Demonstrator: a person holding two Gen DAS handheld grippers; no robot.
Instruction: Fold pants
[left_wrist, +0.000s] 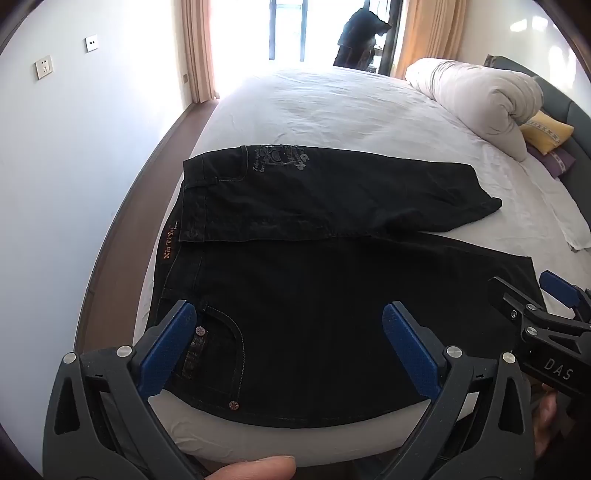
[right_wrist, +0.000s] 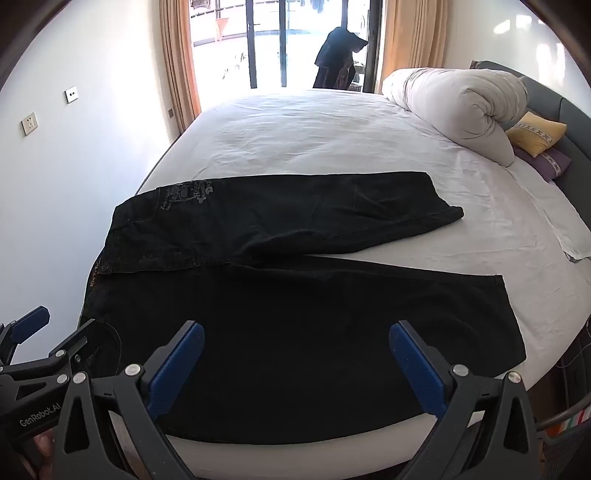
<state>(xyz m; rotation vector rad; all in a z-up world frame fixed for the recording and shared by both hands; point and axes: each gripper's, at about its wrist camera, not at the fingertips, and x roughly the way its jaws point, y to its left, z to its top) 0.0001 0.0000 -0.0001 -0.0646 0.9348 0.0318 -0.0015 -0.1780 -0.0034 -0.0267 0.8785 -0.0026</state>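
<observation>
Black jeans (left_wrist: 314, 206) (right_wrist: 295, 288) lie flat on the white bed (left_wrist: 332, 110) (right_wrist: 314, 140), waistband to the left and legs spread to the right in a narrow V. The far leg ends shorter than the near one. My left gripper (left_wrist: 288, 314) (right_wrist: 61, 321) hovers open above the front pocket near the waist, nothing between its blue pads. Over the near leg, my right gripper (right_wrist: 295, 332) (left_wrist: 524, 284) is also open and empty. Both sit at the bed's front edge.
A rolled white duvet (left_wrist: 480, 96) (right_wrist: 461, 103) lies at the back right with a yellow pillow (left_wrist: 546, 129) (right_wrist: 535, 133) beside it. A dark garment (left_wrist: 362, 37) (right_wrist: 340, 55) hangs at the window. A wall runs along the bed's left side.
</observation>
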